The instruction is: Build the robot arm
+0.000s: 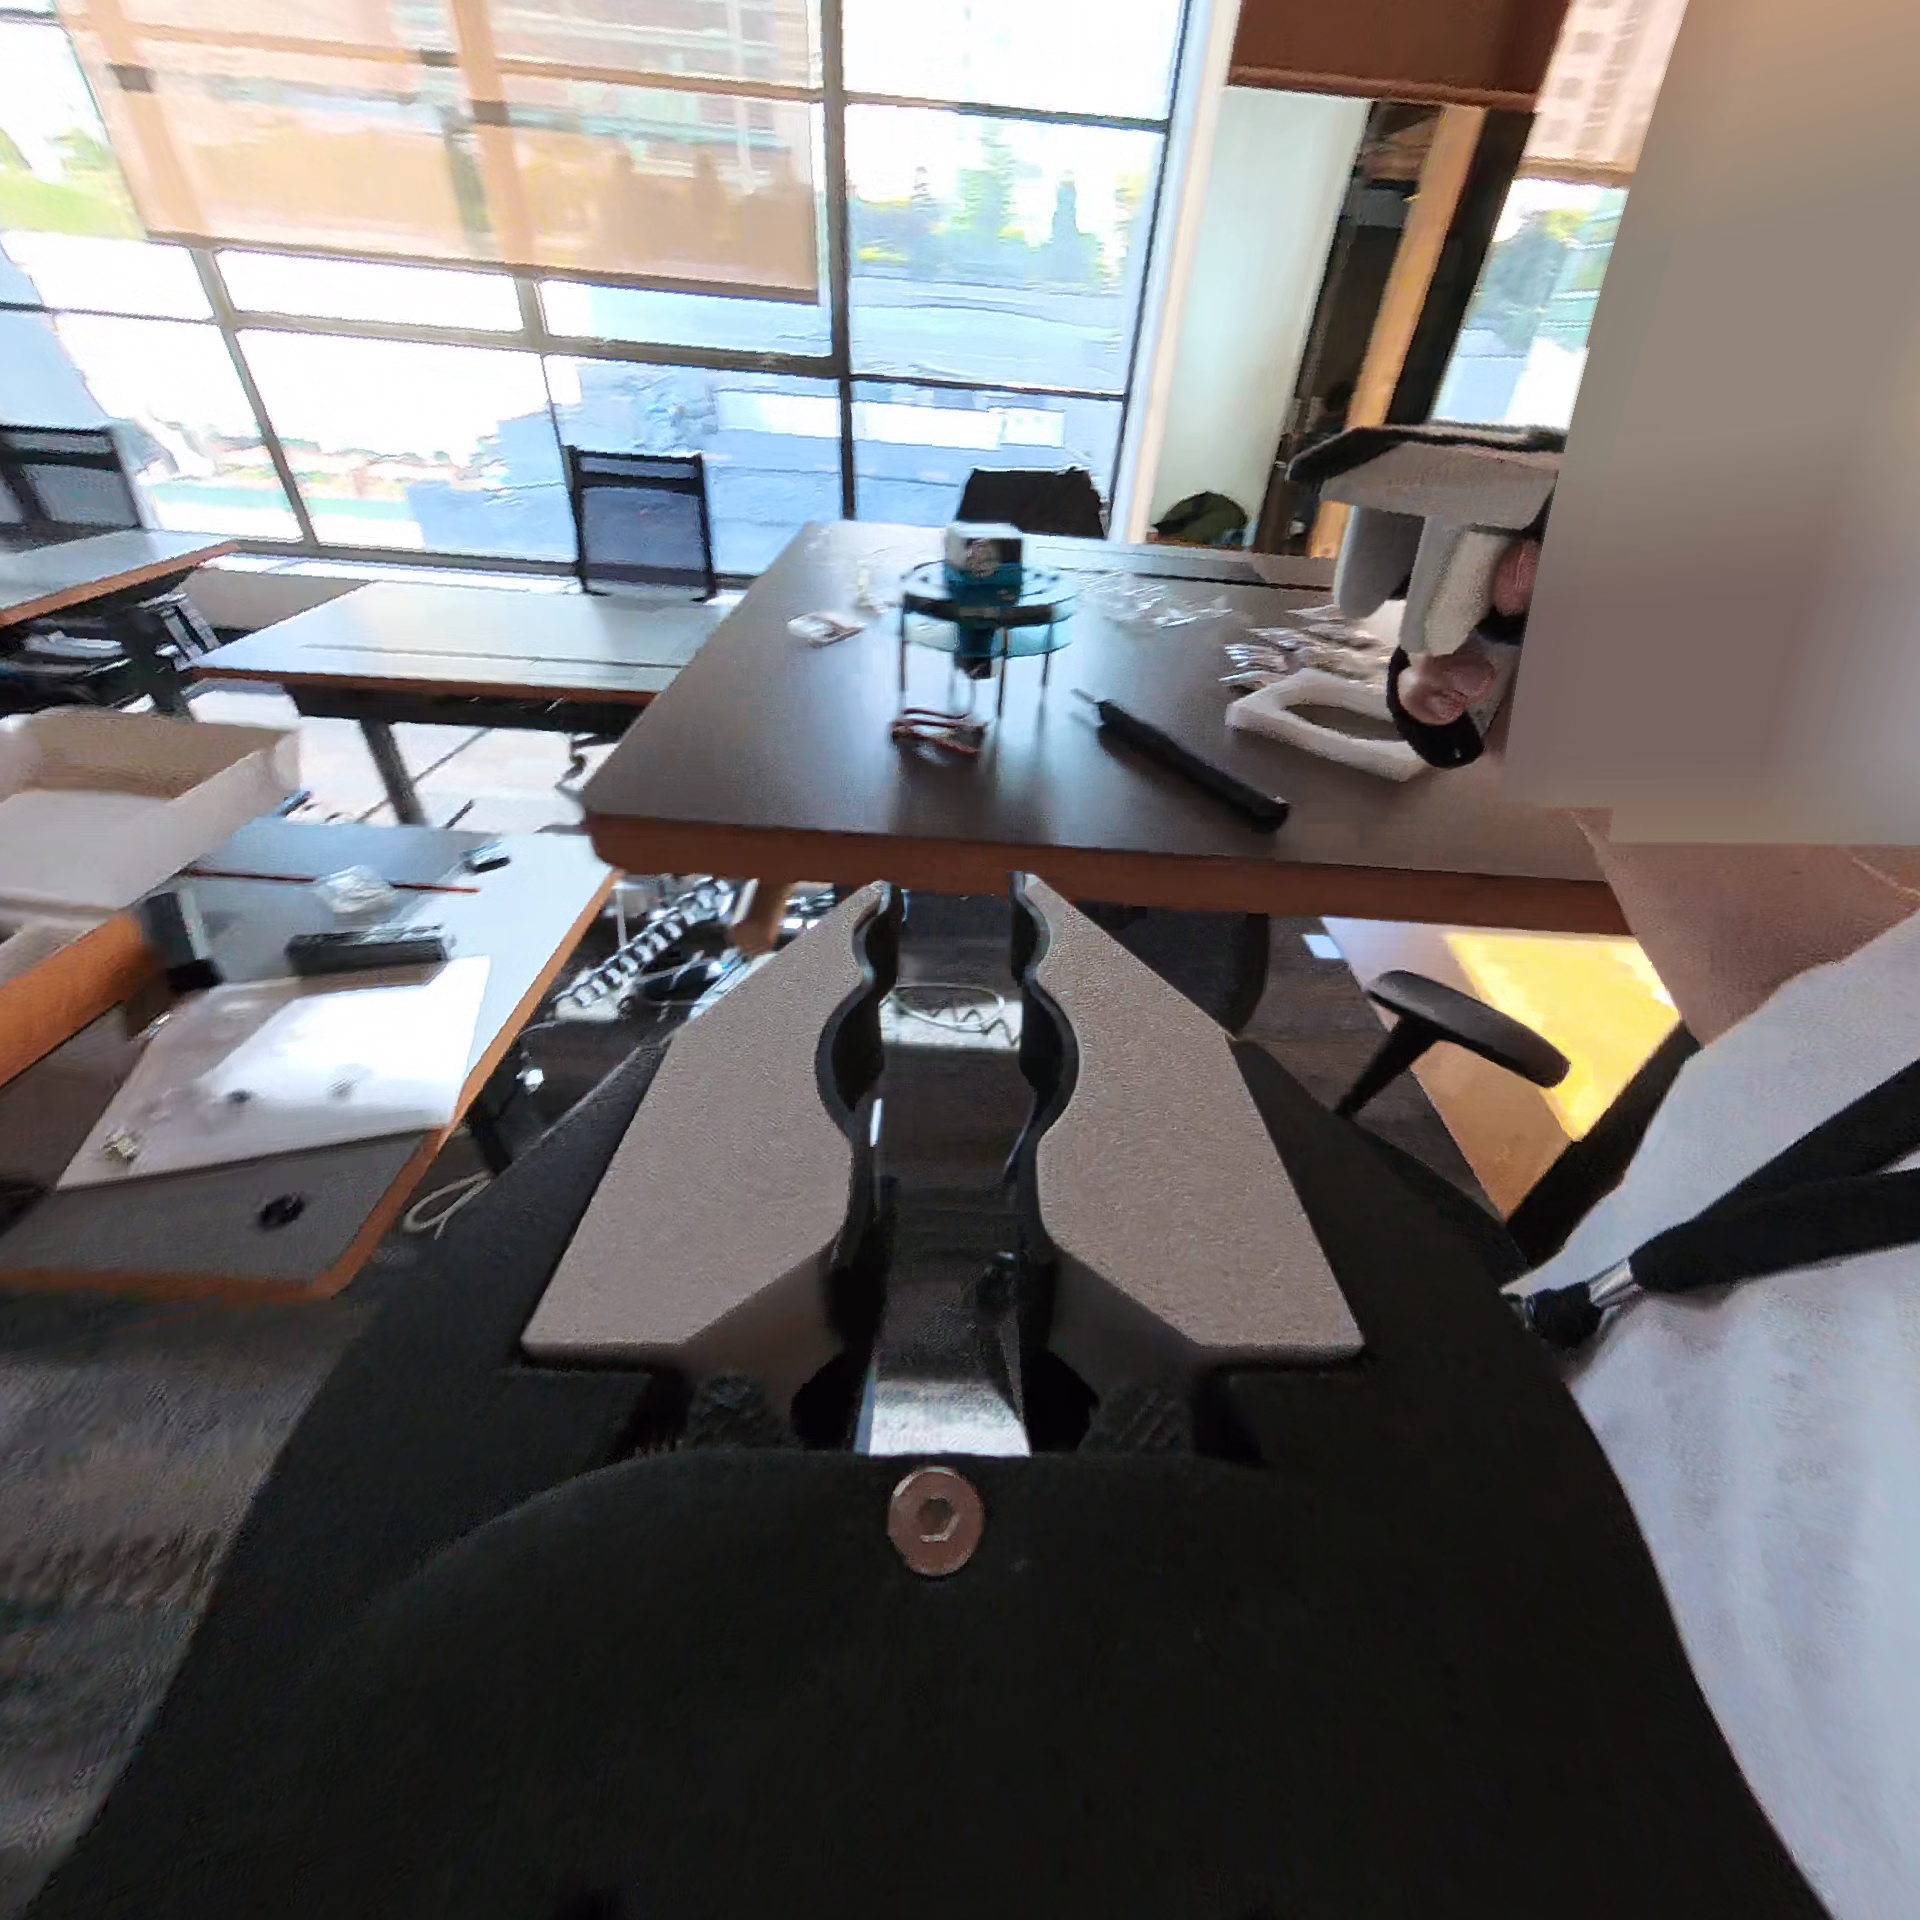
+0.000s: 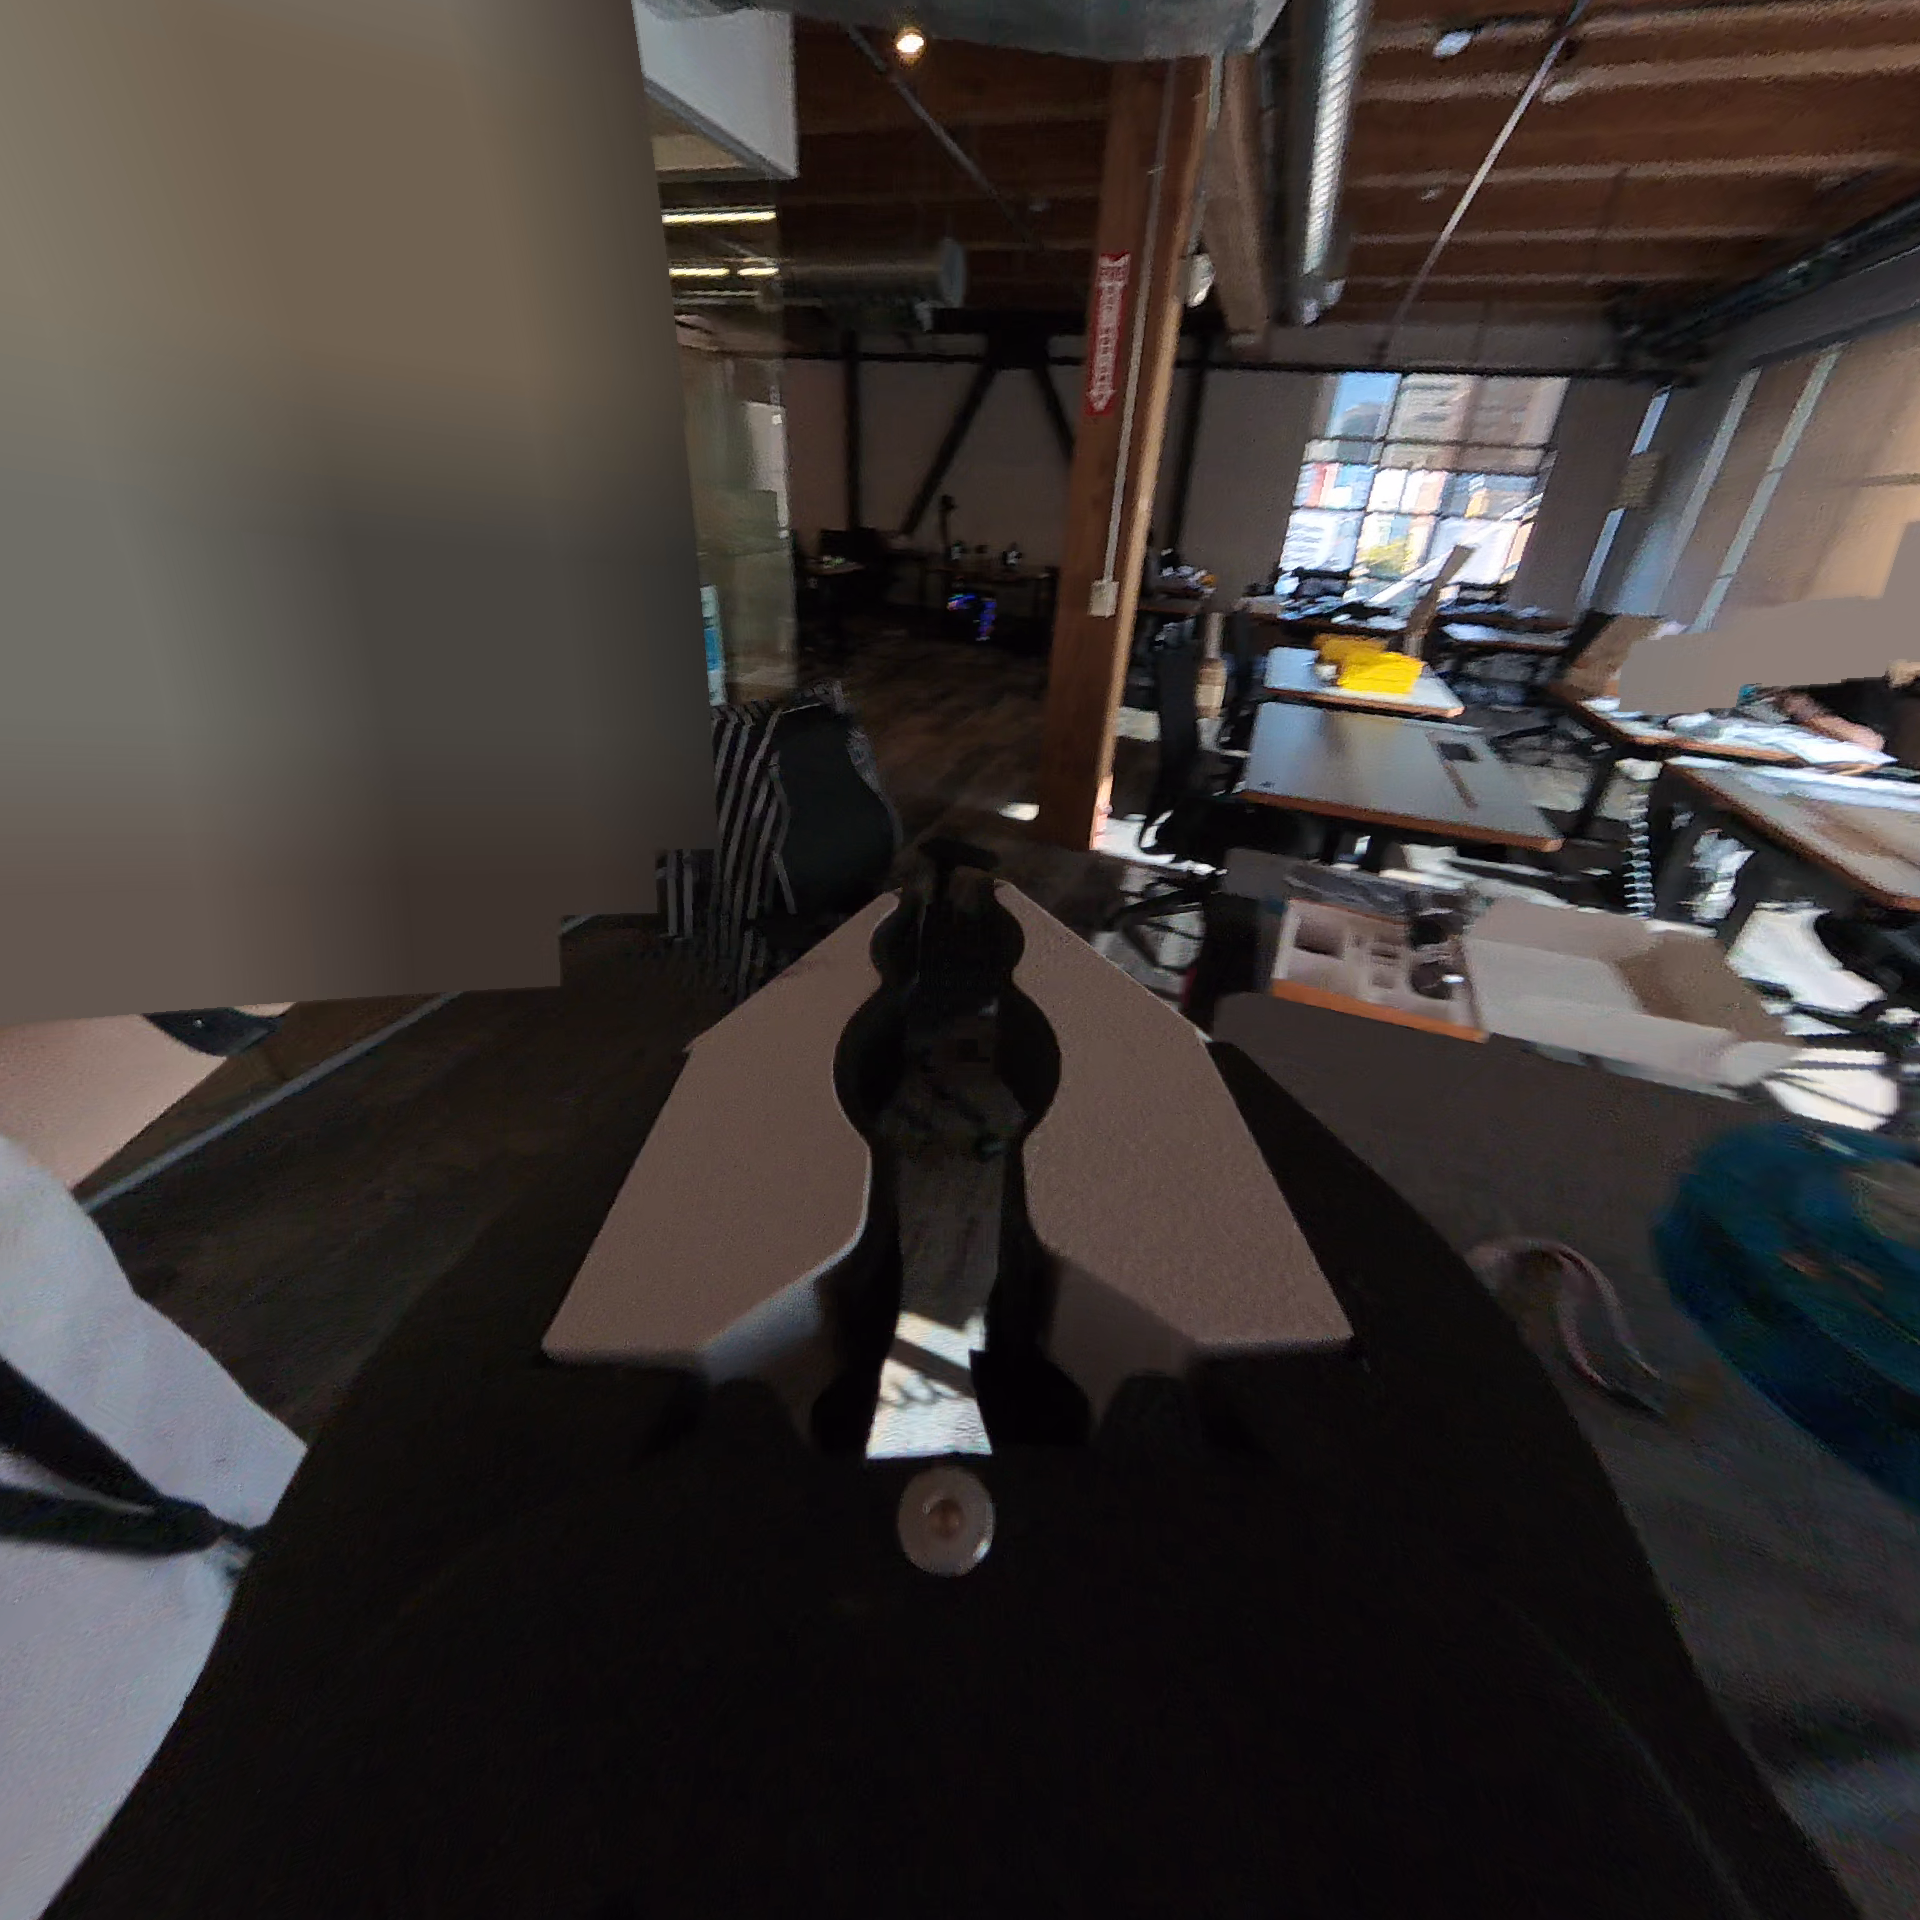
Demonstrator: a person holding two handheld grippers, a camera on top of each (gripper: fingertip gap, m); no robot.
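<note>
My left gripper (image 1: pixel 954 904) is open and empty, held just below the near edge of a dark table (image 1: pixel 831 769). On that table stand a teal and clear disc assembly on thin posts (image 1: pixel 982 613), red and black wires (image 1: pixel 935 732), a black screwdriver (image 1: pixel 1184 764), a white foam piece (image 1: pixel 1320 727) and small plastic bags (image 1: pixel 1278 655). The right gripper (image 1: pixel 1351 457) is held in a hand above the table's right side. In its own view, the right gripper (image 2: pixel 951 894) hovers over the dark table (image 2: pixel 364 1195). Its jaws stand close together, with a dark shape at the tips. The blurred teal assembly (image 2: pixel 1787 1247) is at the right.
A lower desk at left holds a white sheet (image 1: pixel 343 1049) and an open cardboard box (image 1: pixel 125 790). A chair armrest (image 1: pixel 1475 1029) and the person's white garment (image 1: pixel 1766 1351) are at right. A wooden pillar (image 2: pixel 1122 468) and more desks (image 2: pixel 1392 779) stand beyond. The left gripper's tips are roughly 20 centimetres from the right gripper's.
</note>
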